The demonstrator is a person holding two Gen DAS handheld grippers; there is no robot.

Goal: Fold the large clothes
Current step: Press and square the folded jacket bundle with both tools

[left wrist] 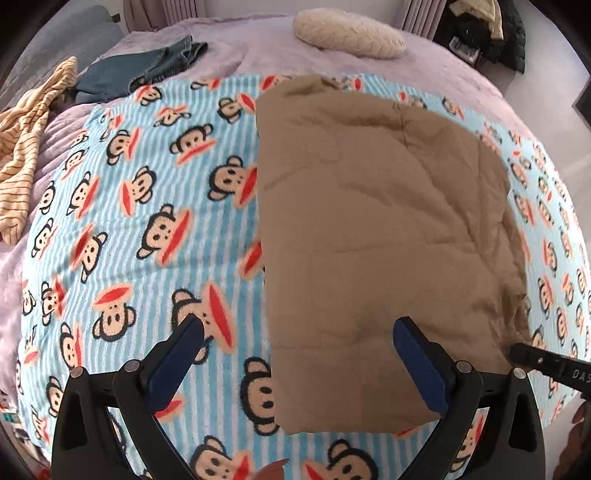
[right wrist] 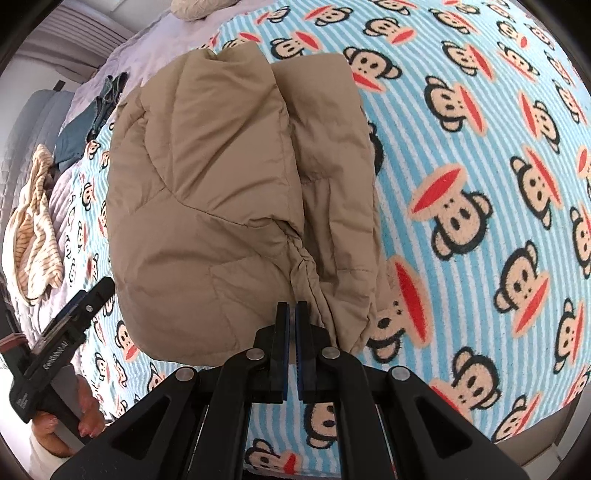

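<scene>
A tan padded jacket [left wrist: 376,240] lies folded into a rough rectangle on a blue striped monkey-print blanket [left wrist: 147,206]. My left gripper [left wrist: 299,332] is open, its jaws wide apart above the jacket's near left edge, holding nothing. My right gripper [right wrist: 291,310] is shut on the gathered cuff of the jacket [right wrist: 236,192] at its near edge. The right gripper also shows in the left wrist view [left wrist: 546,363] at the jacket's right corner. The left gripper shows in the right wrist view [right wrist: 70,317], held by a hand beside the jacket.
The blanket [right wrist: 480,184] covers a bed with a lilac cover [left wrist: 258,44]. A yellow striped garment [left wrist: 26,147] and dark teal clothes [left wrist: 136,70] lie at the far left. A cream pillow [left wrist: 347,33] sits at the back. Dark clothes [left wrist: 491,29] pile at the far right.
</scene>
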